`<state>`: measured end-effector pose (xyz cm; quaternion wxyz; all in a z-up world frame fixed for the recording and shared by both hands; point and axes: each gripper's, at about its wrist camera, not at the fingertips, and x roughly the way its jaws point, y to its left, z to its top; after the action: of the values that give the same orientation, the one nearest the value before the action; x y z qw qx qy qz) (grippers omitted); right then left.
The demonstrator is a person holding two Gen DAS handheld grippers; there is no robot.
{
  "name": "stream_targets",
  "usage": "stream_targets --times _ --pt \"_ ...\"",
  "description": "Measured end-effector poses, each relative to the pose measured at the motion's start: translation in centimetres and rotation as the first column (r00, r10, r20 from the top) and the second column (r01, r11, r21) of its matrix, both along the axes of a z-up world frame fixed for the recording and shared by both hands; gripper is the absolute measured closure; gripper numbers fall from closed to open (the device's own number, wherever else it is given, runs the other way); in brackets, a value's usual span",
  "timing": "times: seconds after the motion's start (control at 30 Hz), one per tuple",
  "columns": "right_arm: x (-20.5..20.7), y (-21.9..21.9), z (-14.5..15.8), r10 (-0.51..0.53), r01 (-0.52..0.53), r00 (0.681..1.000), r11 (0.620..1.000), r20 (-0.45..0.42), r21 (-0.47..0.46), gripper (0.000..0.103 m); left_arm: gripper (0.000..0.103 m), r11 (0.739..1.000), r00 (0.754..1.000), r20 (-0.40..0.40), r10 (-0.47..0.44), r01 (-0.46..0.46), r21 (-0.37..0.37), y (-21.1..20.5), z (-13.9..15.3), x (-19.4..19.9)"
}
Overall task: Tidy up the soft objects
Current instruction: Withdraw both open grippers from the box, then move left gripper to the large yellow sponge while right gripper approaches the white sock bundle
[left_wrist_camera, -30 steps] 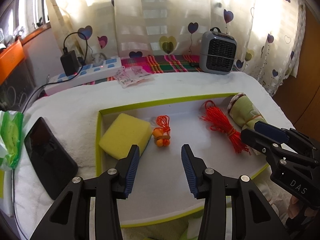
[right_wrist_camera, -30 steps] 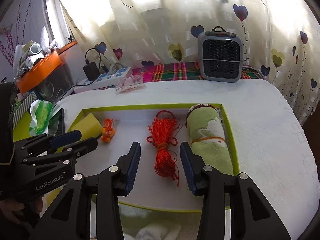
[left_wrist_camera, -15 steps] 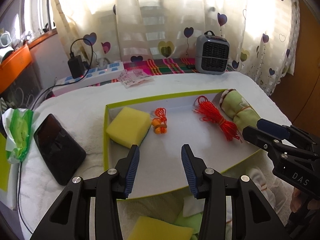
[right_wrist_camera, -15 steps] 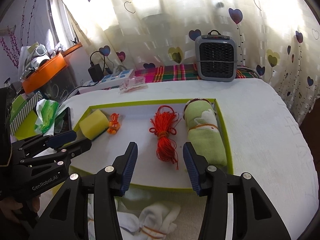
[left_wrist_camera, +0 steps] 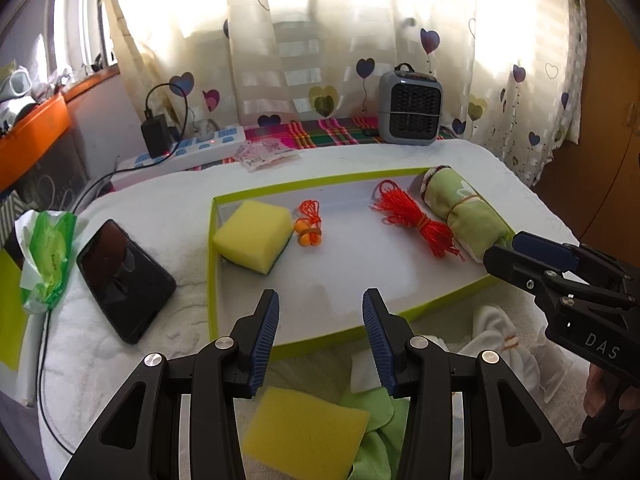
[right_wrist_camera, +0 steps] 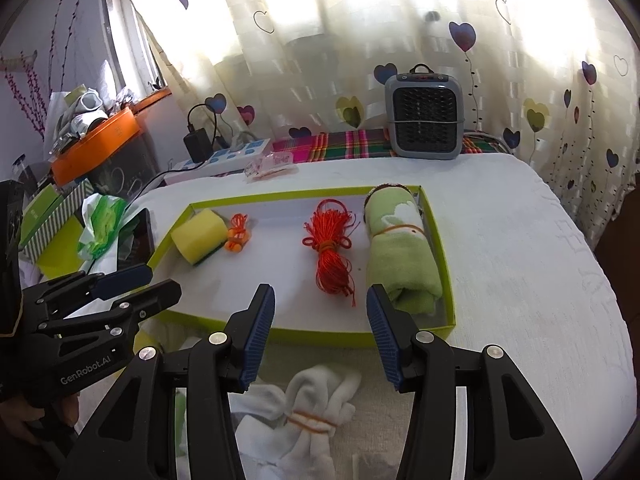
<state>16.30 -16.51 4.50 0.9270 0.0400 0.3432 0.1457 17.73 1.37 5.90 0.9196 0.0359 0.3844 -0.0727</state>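
Both grippers hung open and empty over the near edge of the tray.

The left gripper [left_wrist_camera: 320, 340] had its jaws spread wide with nothing between them, above a loose yellow sponge [left_wrist_camera: 304, 432] and a crumpled green cloth [left_wrist_camera: 376, 440] lying on the white bedding in front of the tray [left_wrist_camera: 211, 280]. The right gripper [right_wrist_camera: 320, 336] was likewise spread and held nothing, above a bundle of white socks [right_wrist_camera: 316, 404] tied with an orange band. Inside the green-rimmed tray, from left to right, lay a second yellow sponge [right_wrist_camera: 199, 236], a small orange cord bundle [right_wrist_camera: 237, 236] just beside it, a red cord hank [right_wrist_camera: 330, 256] near the middle, and a rolled green towel [right_wrist_camera: 402, 256] along the right wall. A black phone [left_wrist_camera: 124, 276] lay left of the tray, a small heater [right_wrist_camera: 424, 120] stood behind.
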Motion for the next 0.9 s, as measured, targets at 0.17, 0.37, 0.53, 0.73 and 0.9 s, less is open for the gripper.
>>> stream_targets --times 0.17,0.37,0.53,0.73,0.9 --pt "-0.9 -0.2 0.0 -0.002 0.002 1.000 1.000 0.007 0.002 0.054 0.061 1.000 1.000 0.003 0.000 0.000 -0.010 0.1 -0.1 -1.2" --pt "-2.1 -0.5 -0.2 -0.002 0.002 1.000 1.000 0.008 0.001 0.054 0.061 1.000 1.000 -0.006 -0.001 0.001 -0.031 0.7 -0.5 -2.6" --pt "-3.1 -1.1 -0.4 -0.006 0.006 1.000 1.000 0.009 -0.002 0.054 0.061 0.998 1.000 -0.020 0.015 -0.016 -0.061 2.0 -0.8 -3.5" --pt "-4.3 -2.0 -1.1 -0.014 0.014 1.000 1.000 -0.008 -0.002 0.051 0.061 0.992 0.998 -0.029 0.055 -0.058 -0.115 3.8 -0.9 -4.6" --pt "-5.3 -2.7 -1.5 -0.025 0.025 1.000 1.000 -0.020 0.010 0.048 0.061 0.987 0.996 -0.037 0.080 -0.084 -0.139 4.8 -1.2 -5.2"
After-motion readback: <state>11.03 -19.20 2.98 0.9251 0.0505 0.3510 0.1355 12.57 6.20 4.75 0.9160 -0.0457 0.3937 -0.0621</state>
